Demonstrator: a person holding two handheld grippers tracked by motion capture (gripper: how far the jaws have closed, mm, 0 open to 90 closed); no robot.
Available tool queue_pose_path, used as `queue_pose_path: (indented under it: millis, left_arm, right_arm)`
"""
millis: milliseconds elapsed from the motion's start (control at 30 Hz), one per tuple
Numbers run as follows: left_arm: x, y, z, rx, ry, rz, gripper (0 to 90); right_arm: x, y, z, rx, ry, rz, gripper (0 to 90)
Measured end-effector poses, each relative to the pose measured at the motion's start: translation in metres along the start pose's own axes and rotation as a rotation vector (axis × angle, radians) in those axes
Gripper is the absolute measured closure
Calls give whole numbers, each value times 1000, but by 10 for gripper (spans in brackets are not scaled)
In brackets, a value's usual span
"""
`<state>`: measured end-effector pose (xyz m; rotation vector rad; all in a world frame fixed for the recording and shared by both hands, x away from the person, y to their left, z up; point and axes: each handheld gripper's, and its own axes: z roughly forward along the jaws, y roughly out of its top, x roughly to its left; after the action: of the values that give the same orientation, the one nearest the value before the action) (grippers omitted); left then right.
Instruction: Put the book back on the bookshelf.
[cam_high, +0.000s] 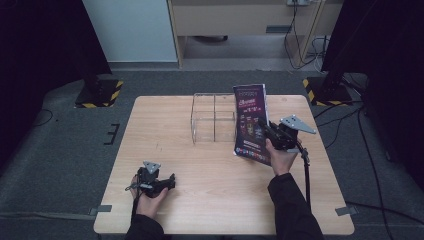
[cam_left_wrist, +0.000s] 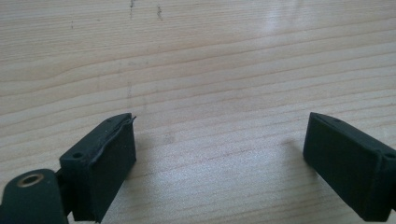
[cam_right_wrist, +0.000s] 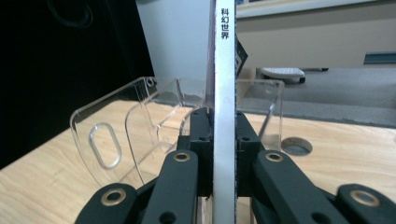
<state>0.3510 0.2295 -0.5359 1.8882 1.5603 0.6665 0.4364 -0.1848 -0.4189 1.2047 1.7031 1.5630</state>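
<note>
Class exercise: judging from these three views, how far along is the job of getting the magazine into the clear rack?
Done: the right gripper has picked up the magazine, its jaws clamped on the spine, which stands upright. In hand: it is held raised beside the clear acrylic rack, not yet in a compartment. Left: lowering it into a slot and letting go. The left gripper rests open over bare wooden table, holding nothing.
</note>
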Motion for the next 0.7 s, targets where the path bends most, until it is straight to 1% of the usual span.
queue_pose_path:
  millis: [100, 167, 200, 267, 300, 367, 433, 567, 633, 700]
  left_arm:
    - [0, 0, 0, 1, -1, 0, 86]
    - [0, 0, 0, 1, -1, 0, 86]
    - [0, 0, 0, 1, 0, 2, 85]
    - [0, 0, 0, 1, -1, 1, 85]
    - [0, 0, 0, 1, -1, 2, 85]
    - [0, 0, 0, 1, -1, 2, 86]
    - [0, 0, 0, 1, -1, 2, 85]
    - [0, 0, 0, 1, -1, 1, 85]
    - [0, 0, 0, 1, -1, 2, 85]
    - [0, 0, 0, 1, -1, 2, 85]
  right_arm:
    - [4, 10, 3, -12, -5, -4, 828]
    - [5, 17, 7, -22, -16, -22, 828]
    - [6, 19, 9, -26, -24, -20, 828]
    - [5, 26, 16, -41, -36, -22, 828]
    - [5, 26, 16, -41, -36, -22, 828]
    - [4, 29, 22, -47, -49, -23, 828]
    - [1, 30, 27, -66, -57, -17, 828]
    - [-3, 26, 34, -87, -70, -7, 827]
    - [-4, 23, 34, -100, -71, -2, 827]
    - [-4, 20, 33, -97, -69, 0, 826]
